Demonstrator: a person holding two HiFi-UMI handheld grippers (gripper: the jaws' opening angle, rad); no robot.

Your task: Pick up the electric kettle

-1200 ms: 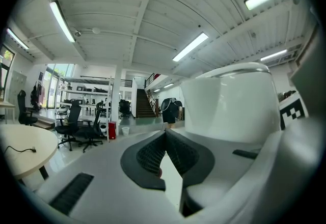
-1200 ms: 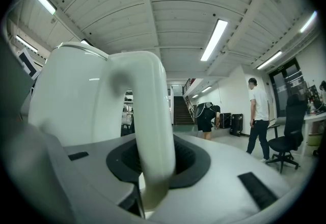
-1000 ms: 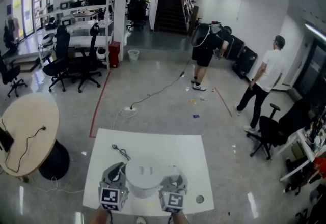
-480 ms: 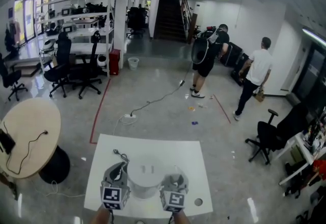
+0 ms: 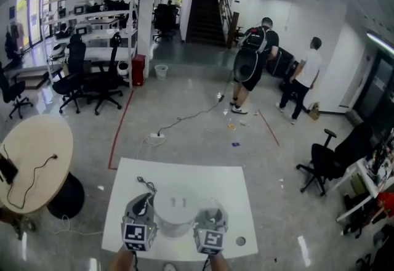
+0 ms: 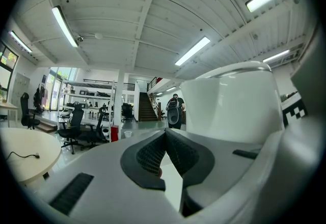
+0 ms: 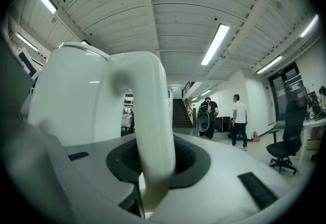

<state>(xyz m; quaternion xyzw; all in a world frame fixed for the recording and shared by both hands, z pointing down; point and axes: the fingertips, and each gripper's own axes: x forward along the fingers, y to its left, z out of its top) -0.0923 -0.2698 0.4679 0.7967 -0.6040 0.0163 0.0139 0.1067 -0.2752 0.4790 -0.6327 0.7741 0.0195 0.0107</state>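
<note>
A white electric kettle [image 5: 174, 208] stands on the white table [image 5: 203, 177] between my two grippers. My right gripper [image 5: 209, 213] is at its right side. In the right gripper view the kettle's curved handle [image 7: 147, 116] runs down between the dark pads of the right gripper [image 7: 153, 154], which are shut on it, with the kettle body [image 7: 71, 95] to the left. My left gripper [image 5: 140, 207] is beside the kettle's left side. In the left gripper view the pads of the left gripper [image 6: 165, 135] meet with nothing between them, and the kettle [image 6: 229, 101] bulks at the right.
A thin black cord [image 5: 146, 185] lies on the table left of the kettle, and a small round hole [image 5: 241, 241] is near the table's right front. A round wooden table [image 5: 31, 153] stands to the left, an office chair [image 5: 323, 165] to the right. Two people [image 5: 249, 60] stand far back.
Both grippers and the kettle have kept their places. The two people at the back have moved further away, towards the far wall.
</note>
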